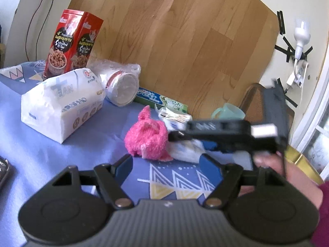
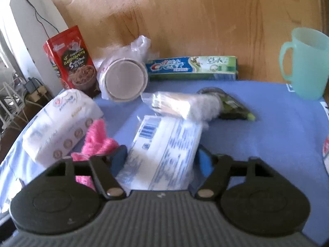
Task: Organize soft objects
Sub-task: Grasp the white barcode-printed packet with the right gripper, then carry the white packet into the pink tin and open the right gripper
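The right gripper (image 2: 161,156) brackets a crinkly, light tissue pack (image 2: 164,152), grip uncertain; the left gripper (image 1: 166,164) gapes empty near the squashy pink fluffy cloth (image 1: 147,138).

On the bench (image 2: 267,123) covered with blue cloth stand one red printed snack box (image 2: 71,59), one white wrapped tissue pack (image 2: 55,121) in front of it, one paper cup in clear plastic (image 2: 123,80), one blue-green toothpaste carton (image 2: 192,68), one mint plastic mug (image 2: 306,63), one fluffy pink cloth (image 1: 147,136) and two clear-wrapped white packets (image 2: 164,152) (image 2: 181,105).
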Demonstrator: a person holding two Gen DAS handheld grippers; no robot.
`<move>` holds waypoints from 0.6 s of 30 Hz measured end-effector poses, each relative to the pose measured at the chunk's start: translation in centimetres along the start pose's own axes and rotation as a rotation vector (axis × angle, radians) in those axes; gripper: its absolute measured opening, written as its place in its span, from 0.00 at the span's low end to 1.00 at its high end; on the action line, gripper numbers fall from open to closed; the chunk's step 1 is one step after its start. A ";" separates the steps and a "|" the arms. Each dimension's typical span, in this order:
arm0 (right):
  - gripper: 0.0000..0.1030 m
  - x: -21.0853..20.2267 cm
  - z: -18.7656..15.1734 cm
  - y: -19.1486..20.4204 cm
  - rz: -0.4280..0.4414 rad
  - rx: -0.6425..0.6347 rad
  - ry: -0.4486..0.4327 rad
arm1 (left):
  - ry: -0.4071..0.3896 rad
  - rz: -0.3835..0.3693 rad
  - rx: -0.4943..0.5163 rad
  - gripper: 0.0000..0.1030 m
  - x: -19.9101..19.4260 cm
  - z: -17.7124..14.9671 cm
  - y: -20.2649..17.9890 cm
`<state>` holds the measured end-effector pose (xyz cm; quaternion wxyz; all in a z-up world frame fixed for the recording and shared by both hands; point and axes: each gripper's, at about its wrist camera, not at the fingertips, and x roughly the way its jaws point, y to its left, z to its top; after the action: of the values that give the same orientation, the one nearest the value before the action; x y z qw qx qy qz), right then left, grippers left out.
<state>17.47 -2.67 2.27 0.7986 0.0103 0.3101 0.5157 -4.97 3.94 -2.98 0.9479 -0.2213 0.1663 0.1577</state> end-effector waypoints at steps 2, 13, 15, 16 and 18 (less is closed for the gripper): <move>0.65 -1.4 -1.0 -1.0 -0.012 -0.009 -0.002 | -0.001 -0.001 0.000 0.71 0.0 -0.1 0.0; 0.96 -15.5 -11.2 -3.1 -0.039 -0.246 -0.081 | 0.185 -0.264 -0.002 0.71 1.2 -0.4 -4.1; 0.96 -16.0 -11.8 -3.0 -0.018 -0.233 -0.083 | 0.227 -0.288 0.021 0.71 1.9 -0.8 -6.3; 0.96 -15.7 -12.0 -2.9 0.008 -0.227 -0.074 | 0.253 -0.280 0.032 0.71 2.5 -1.1 -7.3; 0.96 -14.9 -12.4 -2.6 0.022 -0.236 -0.053 | 0.322 -0.244 0.032 0.71 3.7 -1.7 -8.6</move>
<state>9.28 -19.99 -1.39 0.7965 -0.0667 0.2259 0.5569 1.12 -3.38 -2.72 0.9246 -0.2470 0.2901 0.0017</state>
